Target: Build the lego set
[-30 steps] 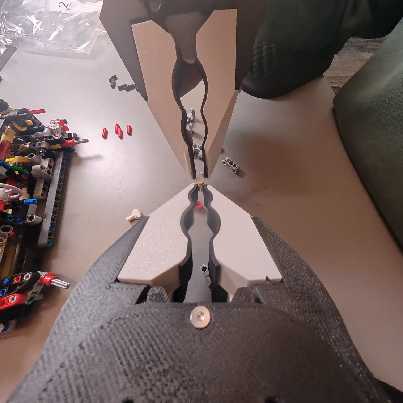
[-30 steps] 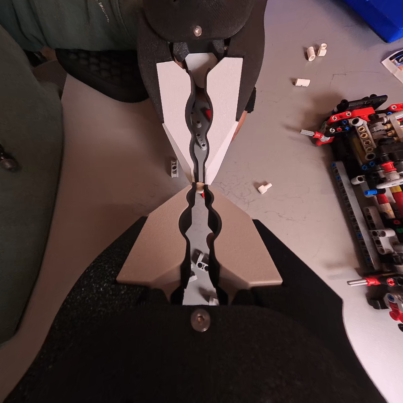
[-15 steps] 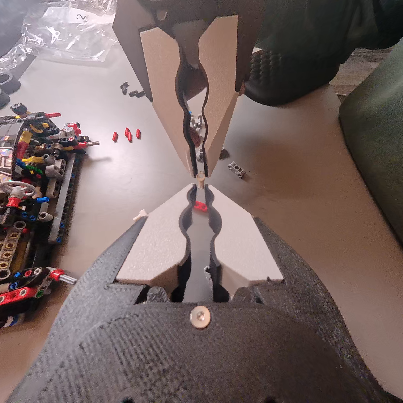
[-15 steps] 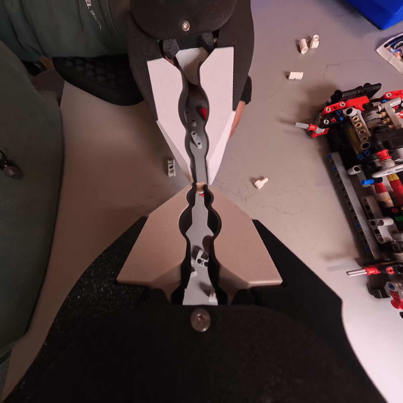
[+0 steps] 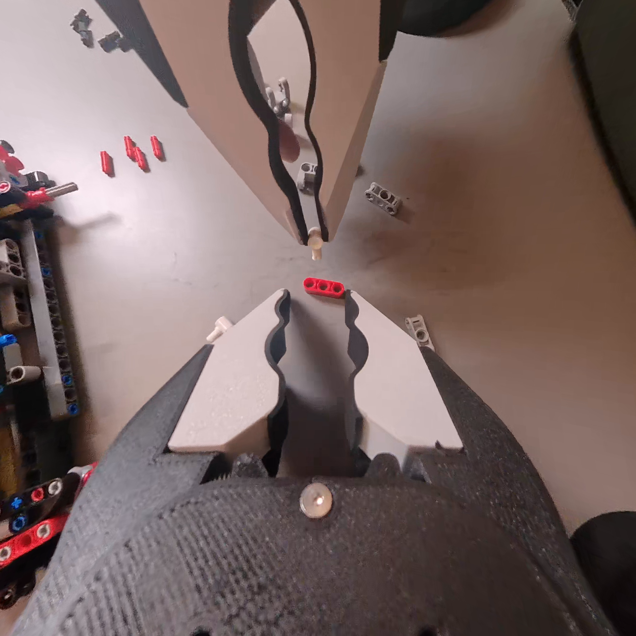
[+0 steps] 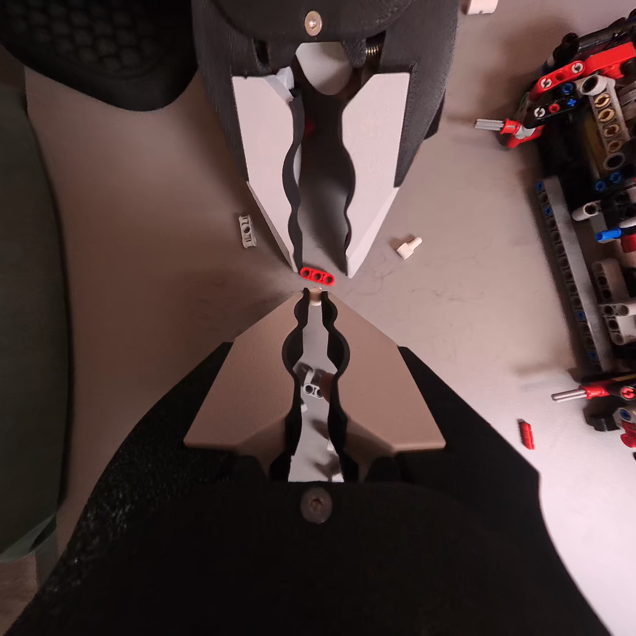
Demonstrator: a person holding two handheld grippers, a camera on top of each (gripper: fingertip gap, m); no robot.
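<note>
Fingers of the left gripper (image 5: 317, 296) stand spread apart, holding nothing, their tips either side of a small red beam (image 5: 323, 286) with three holes that lies flat on the table (image 5: 481, 309). Just beyond the red beam, the right gripper (image 6: 315, 295) is pinched shut on a short tan pin (image 5: 315, 243), whose free end points toward the beam without touching it. Farther from the beam, along the table's edge, sits the half-built lego model (image 6: 599, 192); a loose white peg (image 6: 407, 247) and a grey connector (image 5: 383, 198) lie nearer.

Likely trouble: the loose beam may skid or tip when the pin pushes in, since nothing steadies it. The pin is held only by its end, so it could twist or pop free under pressure.
</note>
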